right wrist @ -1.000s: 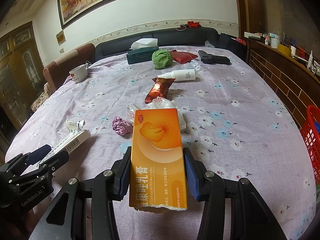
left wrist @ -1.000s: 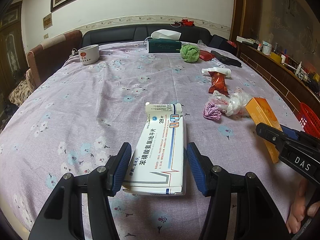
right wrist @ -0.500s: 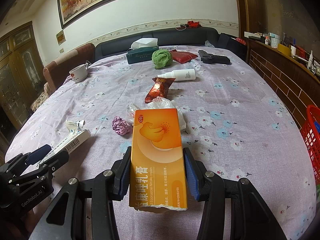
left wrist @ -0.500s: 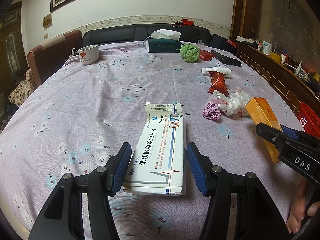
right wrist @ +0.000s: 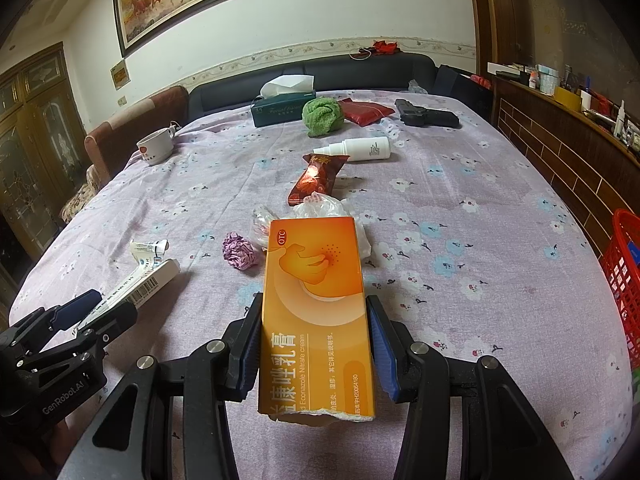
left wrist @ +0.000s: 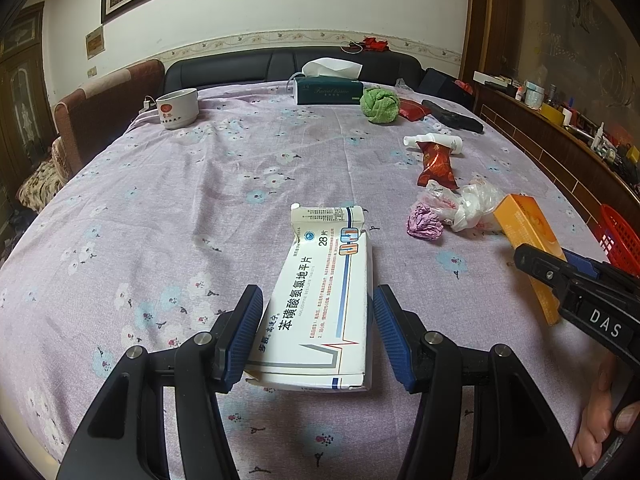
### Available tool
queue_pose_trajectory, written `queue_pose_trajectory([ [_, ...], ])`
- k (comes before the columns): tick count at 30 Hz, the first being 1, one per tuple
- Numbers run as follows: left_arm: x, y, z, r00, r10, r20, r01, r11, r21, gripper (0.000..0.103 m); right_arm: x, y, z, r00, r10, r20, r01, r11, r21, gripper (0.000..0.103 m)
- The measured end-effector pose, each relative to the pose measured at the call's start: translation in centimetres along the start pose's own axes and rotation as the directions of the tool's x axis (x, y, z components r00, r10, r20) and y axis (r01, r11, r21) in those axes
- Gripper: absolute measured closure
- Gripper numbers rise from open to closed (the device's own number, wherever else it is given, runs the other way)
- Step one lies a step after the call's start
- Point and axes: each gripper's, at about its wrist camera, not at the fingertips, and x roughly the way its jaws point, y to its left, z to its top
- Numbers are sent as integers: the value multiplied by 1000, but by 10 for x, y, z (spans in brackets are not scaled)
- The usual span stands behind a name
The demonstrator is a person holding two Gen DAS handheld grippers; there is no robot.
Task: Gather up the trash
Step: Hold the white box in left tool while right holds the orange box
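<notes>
The left gripper (left wrist: 318, 330) is bracketing the white box (left wrist: 320, 300), grip unclear; the right gripper (right wrist: 314, 344) is clenching the orange box (right wrist: 316, 312). Wrapper (right wrist: 316, 178), bag (right wrist: 328, 208) and wad (right wrist: 239, 250) are waiting farther off; the red basket (right wrist: 622, 280) is sitting at the right.

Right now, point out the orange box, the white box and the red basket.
orange box (right wrist: 316, 304), right wrist view, top face.
white box (left wrist: 324, 304), left wrist view, printed face.
red basket (right wrist: 624, 280), right wrist view, mesh wall.

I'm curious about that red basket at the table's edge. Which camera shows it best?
The right wrist view: the red basket shows its mesh wall and rim at the right edge. The left wrist view catches only a small corner behind the right gripper.
</notes>
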Motion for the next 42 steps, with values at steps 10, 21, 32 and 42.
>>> queue_pose_trajectory([
  [10, -7, 6, -3, 1000, -17, 11, 17, 1000, -18, 46, -17, -7, -5, 999, -38, -18, 38, 999, 31, 52],
  [21, -52, 11, 1, 995, -71, 70, 74, 996, -43, 46, -75, -8, -4, 998, -46, 43, 44, 998, 52, 52],
  [32, -52, 34, 11, 993, -114, 45, 117, 989, -86, 49, -80, -4, -2, 998, -29, 52, 27, 998, 48, 52],
  [42, -7, 21, 0, 973, -155, -169, 153, 988, -24, 33, -77, -10, -8, 999, -10, 35, 8, 998, 66, 52],
])
